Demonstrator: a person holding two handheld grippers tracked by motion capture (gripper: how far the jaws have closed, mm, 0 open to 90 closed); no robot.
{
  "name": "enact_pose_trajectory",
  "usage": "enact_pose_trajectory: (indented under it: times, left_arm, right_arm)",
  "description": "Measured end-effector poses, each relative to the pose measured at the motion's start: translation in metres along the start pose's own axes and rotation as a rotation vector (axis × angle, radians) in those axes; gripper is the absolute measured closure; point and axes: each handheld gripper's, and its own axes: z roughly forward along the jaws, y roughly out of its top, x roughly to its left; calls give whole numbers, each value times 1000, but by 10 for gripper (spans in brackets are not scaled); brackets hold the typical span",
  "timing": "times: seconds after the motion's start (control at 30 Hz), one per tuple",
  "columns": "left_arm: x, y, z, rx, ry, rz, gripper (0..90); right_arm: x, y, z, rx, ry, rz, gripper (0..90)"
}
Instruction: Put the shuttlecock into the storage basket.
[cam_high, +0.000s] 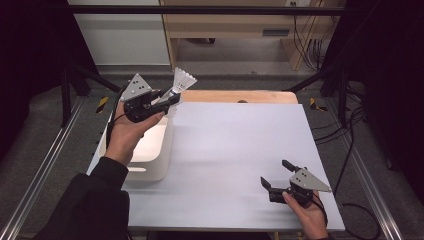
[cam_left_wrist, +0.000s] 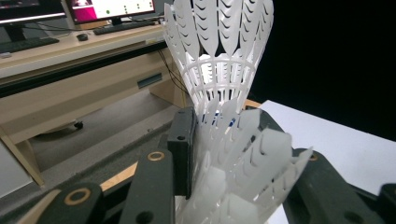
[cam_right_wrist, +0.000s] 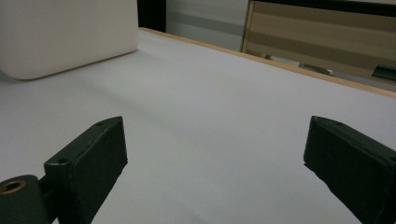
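My left gripper (cam_high: 171, 98) is held up over the far end of a white bin (cam_high: 167, 150) at the table's left. It is shut on a nested stack of white plastic shuttlecocks (cam_high: 184, 80). In the left gripper view the black jaws of the left gripper (cam_left_wrist: 229, 135) press on the lower skirt (cam_left_wrist: 247, 172), and another shuttlecock (cam_left_wrist: 219, 51) sticks out beyond them. My right gripper (cam_high: 275, 172) rests low at the table's near right, open. The right gripper view shows the right gripper (cam_right_wrist: 219, 140) with its jaws wide apart and only bare table between them.
A white sheet (cam_high: 240, 150) covers the wooden table, whose far edge (cam_high: 240, 95) shows bare wood. The bin's rounded corner (cam_right_wrist: 65, 32) lies far off to the left in the right gripper view. Black frame struts and cables stand around the table.
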Motion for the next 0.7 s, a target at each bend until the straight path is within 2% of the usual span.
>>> enact_pose_trajectory:
  times: [0.43,0.7]
  left_arm:
    - [28,-9,0,-23,49,-50,646]
    - [42,-15,3,-29,85,-64,646]
  right_arm:
    - [0,0,1,-3,6,-2,59]
    - [0,1,0,-8,6,0,57]
